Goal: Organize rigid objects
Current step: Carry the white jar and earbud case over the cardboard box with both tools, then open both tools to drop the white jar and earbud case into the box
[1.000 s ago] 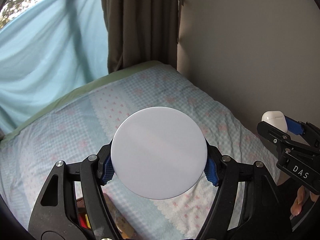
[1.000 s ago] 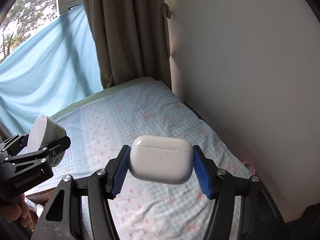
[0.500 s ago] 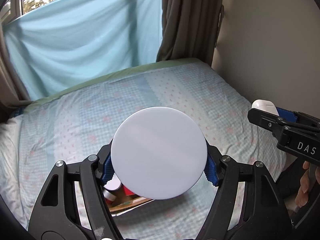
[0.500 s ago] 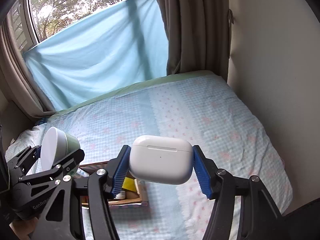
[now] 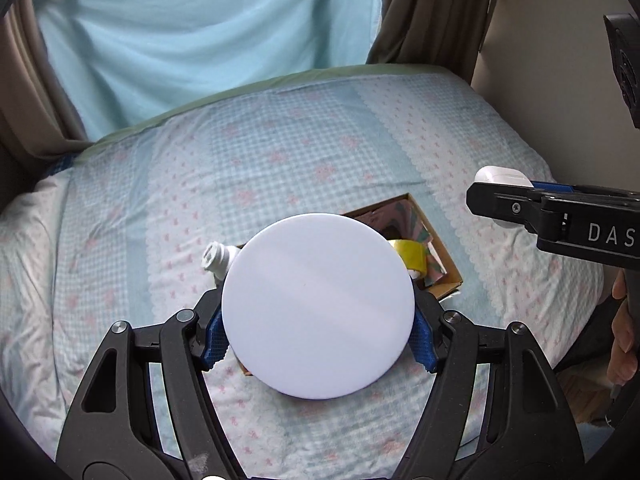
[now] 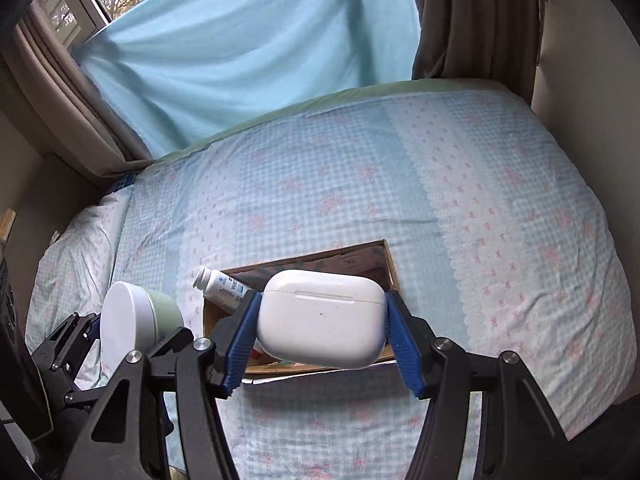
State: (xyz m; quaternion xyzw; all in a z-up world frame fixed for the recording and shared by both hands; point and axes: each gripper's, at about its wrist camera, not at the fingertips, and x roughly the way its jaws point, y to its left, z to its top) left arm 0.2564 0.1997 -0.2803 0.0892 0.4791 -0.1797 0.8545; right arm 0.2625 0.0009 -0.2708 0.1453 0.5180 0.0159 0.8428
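Note:
My left gripper [image 5: 318,340] is shut on a round jar [image 5: 318,306] with a white lid facing the camera; in the right wrist view the jar [image 6: 134,318] shows a pale green body. My right gripper [image 6: 322,338] is shut on a white earbuds case [image 6: 322,316], whose end shows at the right of the left wrist view [image 5: 500,178]. Both hang above a shallow cardboard box [image 6: 356,258] on the bed. A white bottle [image 6: 222,284] leans over the box's left edge. A yellow tape roll [image 5: 410,258] lies inside the box.
The bed [image 6: 500,200] has a blue checked sheet with pink bows. A light blue cloth [image 6: 248,48] and brown curtains [image 6: 460,20] hang behind it, and a wall [image 6: 592,80] is on the right. A hand [image 5: 622,332] grips the right tool's handle.
Both grippers have swung leftward across the bed with their loads held. The cardboard box with the bottle and tape has come into view beneath them.

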